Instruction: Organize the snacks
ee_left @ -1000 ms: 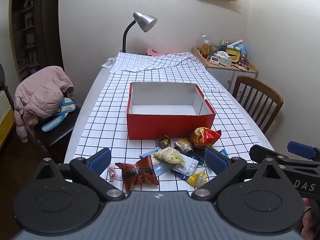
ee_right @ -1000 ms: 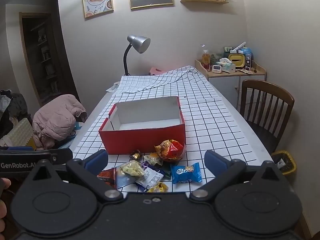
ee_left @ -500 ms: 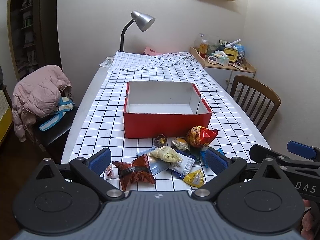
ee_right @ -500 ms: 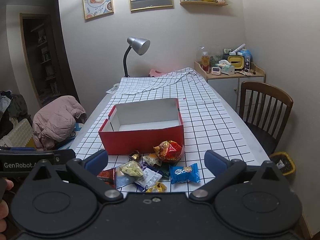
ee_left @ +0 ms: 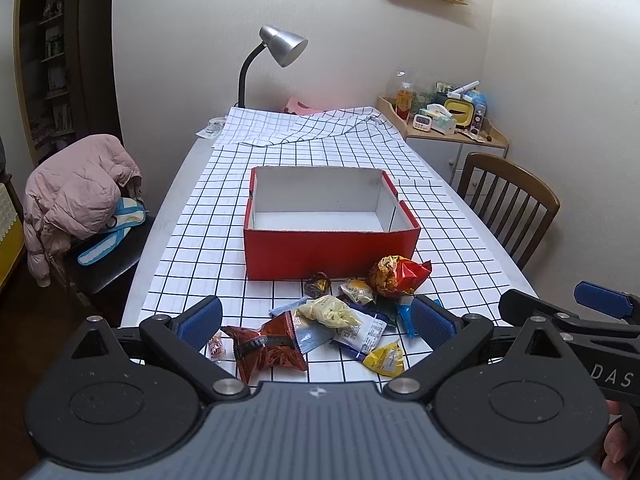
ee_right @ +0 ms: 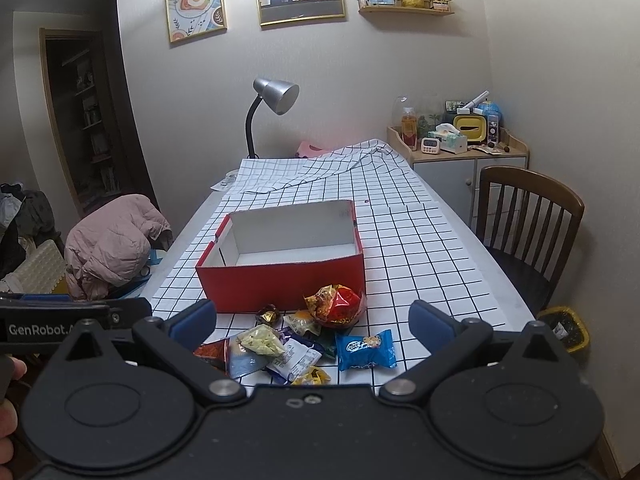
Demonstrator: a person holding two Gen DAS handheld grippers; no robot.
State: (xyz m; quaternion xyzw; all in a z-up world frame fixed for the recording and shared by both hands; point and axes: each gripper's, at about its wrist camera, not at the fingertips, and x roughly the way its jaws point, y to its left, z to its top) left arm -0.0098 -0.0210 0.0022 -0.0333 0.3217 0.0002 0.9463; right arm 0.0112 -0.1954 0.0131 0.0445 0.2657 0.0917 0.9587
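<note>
We see one red box (ee_left: pixel 332 254) on the checked tabletop (ee_left: pixel 192 248), open at the top and white inside, with nothing in it; its long axis runs across the tabletop, one long red wall facing us, and in the right wrist view it sits slightly turned, its left end nearer. Just in front of that wall lies one loose pile of snacks (ee_left: pixel 340 320), close to the near edge of the tabletop. In it we count one red and gold bag (ee_left: pixel 396 274) nearest the box, one dark brown-red packet (ee_left: pixel 268 346) at the left lying with its long axis across, one pale yellow pouch (ee_left: pixel 330 311), one small yellow packet (ee_left: pixel 386 358) at the front, one white wrapper (ee_left: pixel 362 334), one small dark wrapped sweet (ee_left: pixel 318 283) and one tiny sweet (ee_left: pixel 216 346) off to the left. One blue packet (ee_right: pixel 366 350) lies flat with its long axis across; in the left wrist view it is mostly hidden behind a jaw pad. Several wrappers overlap, so their full count and printing are hard to make out. Our left gripper (ee_left: pixel 316 320) and right gripper (ee_right: pixel 312 322) both hover short of the pile, jaws spread wide and holding nothing. Two chairs stand beside the tabletop: a wooden chair (ee_left: pixel 508 204) at right and one at left under a pink jacket (ee_left: pixel 76 196). One desk lamp (ee_left: pixel 276 52) stands at the far end.
</note>
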